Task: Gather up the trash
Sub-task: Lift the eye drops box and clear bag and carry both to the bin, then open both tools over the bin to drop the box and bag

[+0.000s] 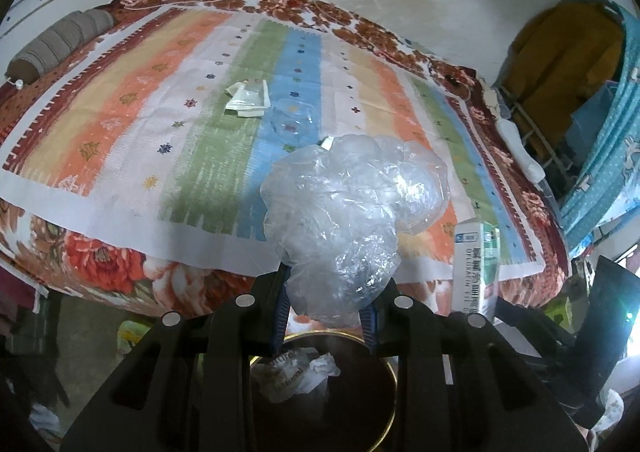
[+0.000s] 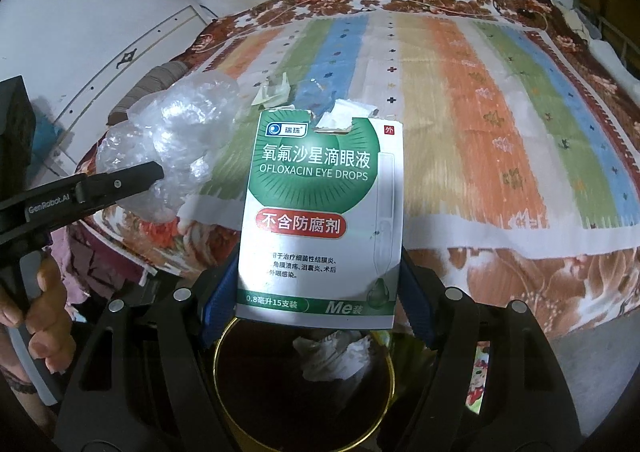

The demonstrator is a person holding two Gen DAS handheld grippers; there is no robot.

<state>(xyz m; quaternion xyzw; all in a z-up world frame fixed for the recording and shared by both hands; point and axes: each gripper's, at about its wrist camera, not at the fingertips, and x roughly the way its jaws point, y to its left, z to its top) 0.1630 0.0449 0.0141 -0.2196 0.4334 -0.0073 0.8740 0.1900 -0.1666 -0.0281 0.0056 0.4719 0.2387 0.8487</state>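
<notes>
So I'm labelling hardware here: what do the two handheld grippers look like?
Both are matte black plastic with blue finger pads and round silver fasteners on top. The left gripper carries white "GenRobot.AI" lettering on its side. The right gripper looks the same build. No cables or sleeves are visible.

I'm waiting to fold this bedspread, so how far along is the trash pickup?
Done: crumpled paper already lies in the bin. In hand: the left gripper holds a clear plastic bag, the right gripper an eye drops packet, both above the bin, not yet dropped. Left: a small torn wrapper and a clear plastic piece on the bedspread.
</notes>
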